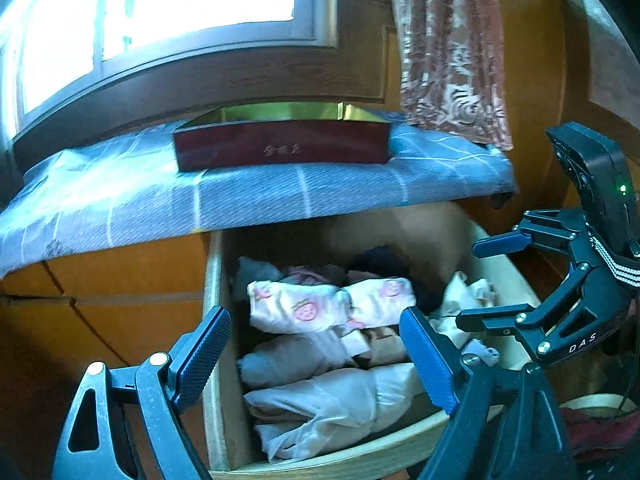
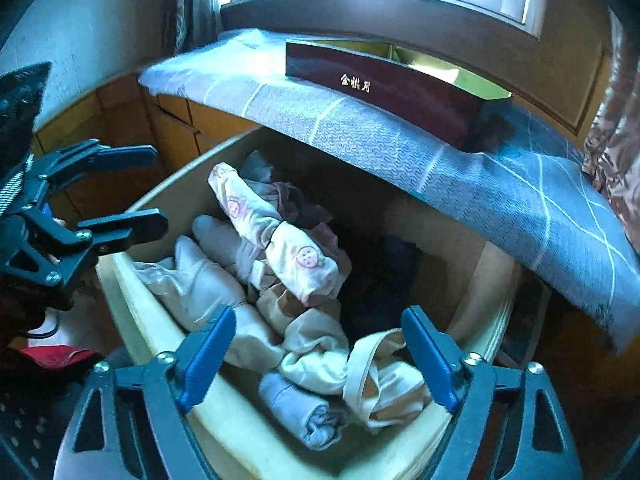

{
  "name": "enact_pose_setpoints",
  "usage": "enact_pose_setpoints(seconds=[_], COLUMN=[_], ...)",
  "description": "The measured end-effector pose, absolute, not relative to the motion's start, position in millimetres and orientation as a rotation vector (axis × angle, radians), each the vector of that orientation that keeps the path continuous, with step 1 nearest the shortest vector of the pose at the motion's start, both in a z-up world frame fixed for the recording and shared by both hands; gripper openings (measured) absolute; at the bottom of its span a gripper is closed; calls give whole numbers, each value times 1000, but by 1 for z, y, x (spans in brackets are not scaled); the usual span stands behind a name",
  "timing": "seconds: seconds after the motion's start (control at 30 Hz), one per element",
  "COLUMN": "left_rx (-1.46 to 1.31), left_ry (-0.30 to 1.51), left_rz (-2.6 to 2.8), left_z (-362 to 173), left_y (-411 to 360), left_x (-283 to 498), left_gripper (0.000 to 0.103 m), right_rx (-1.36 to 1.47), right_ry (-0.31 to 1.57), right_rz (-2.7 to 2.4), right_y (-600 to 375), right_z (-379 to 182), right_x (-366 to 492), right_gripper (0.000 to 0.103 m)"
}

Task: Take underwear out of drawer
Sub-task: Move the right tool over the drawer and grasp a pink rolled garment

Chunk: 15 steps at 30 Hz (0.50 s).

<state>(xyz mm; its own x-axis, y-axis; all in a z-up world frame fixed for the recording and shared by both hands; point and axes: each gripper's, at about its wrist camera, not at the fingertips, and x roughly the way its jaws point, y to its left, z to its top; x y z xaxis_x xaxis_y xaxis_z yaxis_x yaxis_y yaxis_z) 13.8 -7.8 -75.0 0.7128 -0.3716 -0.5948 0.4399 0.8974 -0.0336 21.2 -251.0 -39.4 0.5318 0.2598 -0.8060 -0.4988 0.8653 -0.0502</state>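
A pale wooden drawer (image 1: 216, 320) (image 2: 132, 304) stands pulled out and holds several rolled pieces of underwear. A white roll with pink face prints (image 1: 296, 308) (image 2: 280, 240) lies on top of the pile. Plain pale rolls (image 1: 332, 404) (image 2: 200, 280) lie at the drawer's front. A cream piece with a strap (image 2: 380, 376) and a light blue roll (image 2: 300, 412) lie at the right corner. My left gripper (image 1: 316, 360) (image 2: 124, 196) hovers open above the drawer front. My right gripper (image 2: 320, 360) (image 1: 480, 284) is open above the cream piece, holding nothing.
A blue-grey checked cloth (image 1: 240, 196) (image 2: 400, 148) covers the top above the drawer. On it stands a dark red box with a gold inside (image 1: 280, 144) (image 2: 400, 84). A window (image 1: 160, 8) is behind, a patterned curtain (image 1: 452, 48) at the right. Orange wooden fronts (image 1: 112, 300) flank the drawer.
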Motion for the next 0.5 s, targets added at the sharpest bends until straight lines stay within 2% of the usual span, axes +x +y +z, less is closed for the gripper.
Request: enact_pose_setpoints(seconds=[0.17, 0.27, 0.5], left_rx=[36, -19, -60], left_ry=[661, 684, 682], left_rz=[-437, -437, -405], left_z=[-80, -83, -82], left_y=[7, 15, 29], left_x=[18, 20, 17], left_gripper=[88, 88, 88], right_rx=[-369, -420, -498], right_ry=[907, 913, 938], right_rz=[497, 536, 597], right_y=[-230, -213, -177], right_z=[-45, -47, -61], right_x=[35, 47, 71], right_gripper=[81, 73, 71])
